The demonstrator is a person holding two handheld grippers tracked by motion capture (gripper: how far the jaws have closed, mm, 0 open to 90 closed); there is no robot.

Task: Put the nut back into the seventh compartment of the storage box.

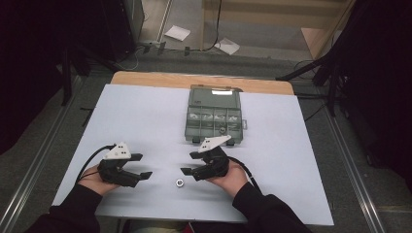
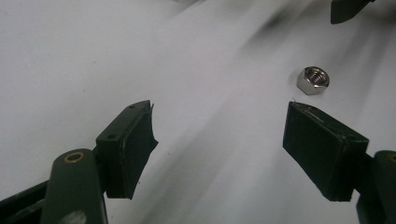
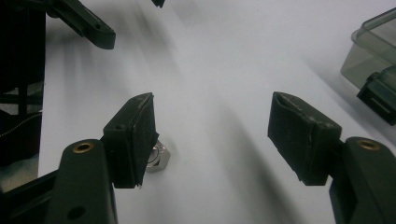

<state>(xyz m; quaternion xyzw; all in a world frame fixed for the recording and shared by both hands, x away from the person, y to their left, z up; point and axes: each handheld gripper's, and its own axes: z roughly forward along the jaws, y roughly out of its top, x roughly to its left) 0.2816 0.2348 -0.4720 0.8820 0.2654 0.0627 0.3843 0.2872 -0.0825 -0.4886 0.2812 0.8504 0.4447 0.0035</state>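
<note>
From my seat, the white table sheet [image 1: 145, 116] spreads out ahead of the grippers, laid over a wooden tabletop [image 1: 145, 77] whose far edge shows bare. Beyond that edge I see grey floor [image 1: 184, 14] with two loose sheets of paper [image 1: 177, 33] and a few cables [image 1: 216, 29] running across it. A pale wooden frame [image 1: 320, 39] stands farther back to the right. Metal floor rails [image 1: 29, 179] run along both sides of the table. Dark equipment and black stand legs [image 1: 68, 73] flank it, and the light is dim and even.
</note>
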